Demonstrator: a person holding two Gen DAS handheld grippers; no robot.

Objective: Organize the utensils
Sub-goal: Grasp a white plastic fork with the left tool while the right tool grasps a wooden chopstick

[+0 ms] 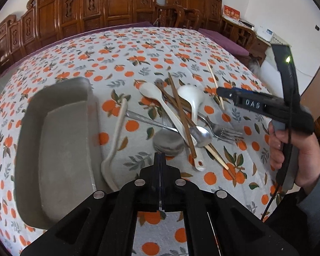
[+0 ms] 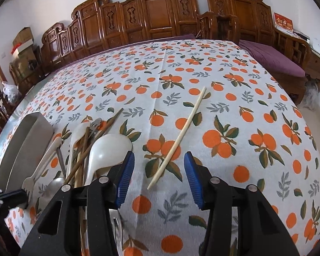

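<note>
A grey metal tray [image 1: 59,149] lies at the left of the table; it also shows in the right wrist view [image 2: 21,149]. Beside it lies a heap of utensils: white spoons [image 1: 160,100], brown chopsticks [image 1: 181,115], a metal spoon [image 1: 200,136], a metal fork [image 1: 221,131] and a beige fork [image 1: 115,140]. A pale chopstick [image 2: 181,136] lies apart on the cloth. My left gripper [image 1: 160,155] is shut and empty, just in front of the heap. My right gripper [image 2: 157,160] is open and empty, its blue pads either side of the pale chopstick's near end.
The table carries an orange-print cloth [image 2: 224,106]. Carved wooden chairs [image 2: 155,17] stand along the far edge. A purple cushioned bench [image 2: 273,57] is at the right. The right gripper [image 1: 219,91] and the hand that holds it show in the left wrist view.
</note>
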